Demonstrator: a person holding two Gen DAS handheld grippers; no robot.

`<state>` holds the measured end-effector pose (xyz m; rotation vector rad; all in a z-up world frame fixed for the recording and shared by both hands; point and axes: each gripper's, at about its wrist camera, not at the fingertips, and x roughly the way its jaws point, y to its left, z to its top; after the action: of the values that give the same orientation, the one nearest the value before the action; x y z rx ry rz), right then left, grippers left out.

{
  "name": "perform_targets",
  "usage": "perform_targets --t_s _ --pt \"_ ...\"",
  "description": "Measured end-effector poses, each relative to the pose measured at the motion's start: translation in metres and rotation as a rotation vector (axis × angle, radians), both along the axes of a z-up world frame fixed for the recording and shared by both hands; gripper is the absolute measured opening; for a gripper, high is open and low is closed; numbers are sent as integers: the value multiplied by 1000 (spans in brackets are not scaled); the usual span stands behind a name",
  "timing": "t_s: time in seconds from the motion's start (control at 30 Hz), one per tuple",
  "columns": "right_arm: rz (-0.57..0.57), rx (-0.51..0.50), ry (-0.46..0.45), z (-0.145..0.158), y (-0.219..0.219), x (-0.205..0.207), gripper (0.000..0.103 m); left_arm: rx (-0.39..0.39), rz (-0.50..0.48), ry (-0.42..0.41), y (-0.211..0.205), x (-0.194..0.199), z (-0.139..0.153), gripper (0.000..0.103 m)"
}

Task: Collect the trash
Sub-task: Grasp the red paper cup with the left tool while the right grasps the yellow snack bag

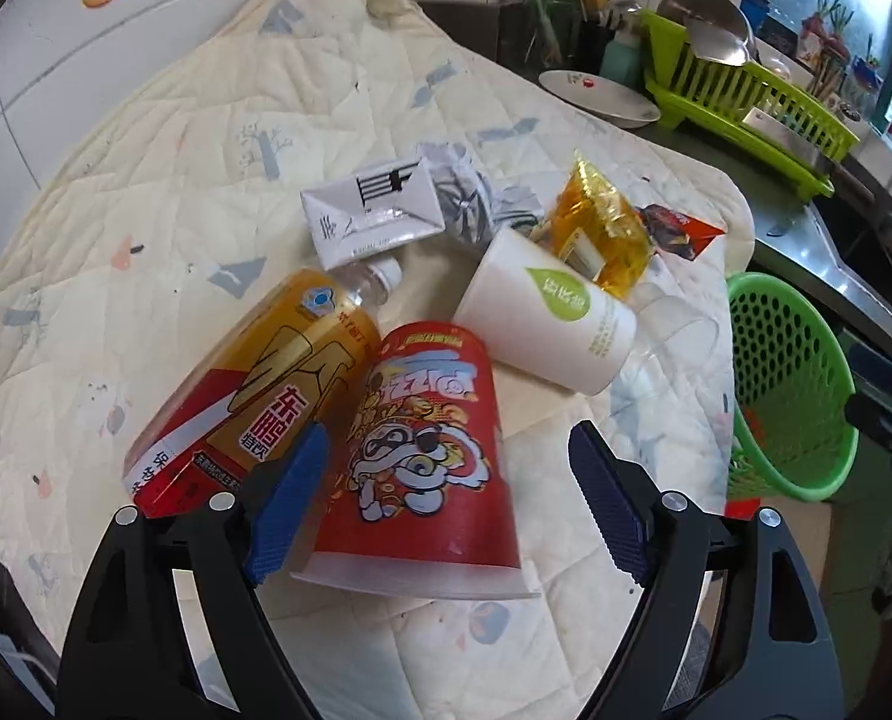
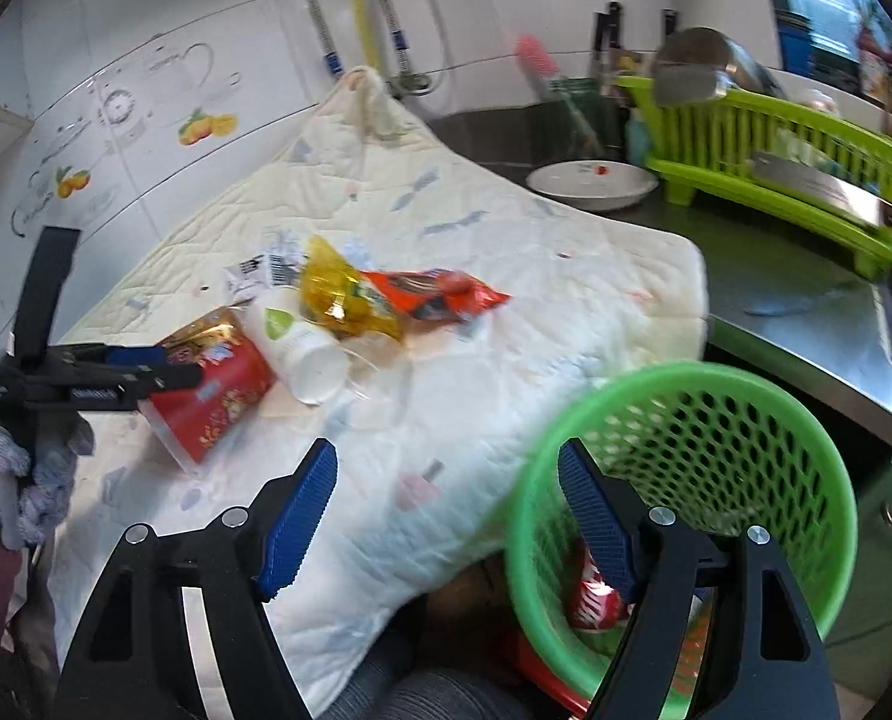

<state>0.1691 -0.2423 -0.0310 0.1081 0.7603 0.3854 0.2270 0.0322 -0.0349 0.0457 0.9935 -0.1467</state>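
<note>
Across the middle of both views lies a cream quilted cloth (image 1: 146,228) with the trash heaped on it. Low in the left wrist view, the left gripper (image 1: 448,498) stands spread wide, holding nothing — its blue pads sit on either side of a red snack cup (image 1: 428,450) that lies on its side, the left pad at the seam between that cup and a gold-and-red drink bottle (image 1: 254,390) lying just beside it. Whether either pad touches the cup cannot be told. Above the bottle rests a white carton (image 1: 374,210), with crumpled grey-white wrapping (image 1: 469,192) behind it. Right of centre a white paper cup (image 1: 547,318) lies tipped over, a yellow packet (image 1: 601,228) against its mouth, a red-brown wrapper (image 1: 679,228) just beyond and a clear plastic cup (image 1: 673,330) beside its base.

At the right edge of that view, and lower right of the right wrist view, a green perforated basket (image 2: 715,420) sits off the cloth's edge with a red wrapper (image 2: 589,600) inside. The right gripper (image 2: 446,522) is likewise open and empty — its right finger hangs over the basket, its left over the cloth.

In the upper right of both frames a lime dish rack (image 2: 763,162) stands on the steel counter (image 2: 805,318), a white plate (image 2: 589,183) beside it.
</note>
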Motion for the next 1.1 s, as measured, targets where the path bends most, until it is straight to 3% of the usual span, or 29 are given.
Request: perform_targets --t_s 0.5,0.6,0.67,0.83,1.1 --pt "155 19 3 17 65 69 73 -47 -9 100 14 20 -37 81" --pt "180 27 8 19 78 85 73 -65 -3 103 17 18 -42 77" --pt "197 32 10 19 88 95 73 -100 -1 113 20 17 -43 74" --pt "223 27 11 17 110 115 70 -103 -2 98 22 13 -42 70" --pt "219 -13 52 0 129 147 67 -122 -4 105 26 11 -41 70"
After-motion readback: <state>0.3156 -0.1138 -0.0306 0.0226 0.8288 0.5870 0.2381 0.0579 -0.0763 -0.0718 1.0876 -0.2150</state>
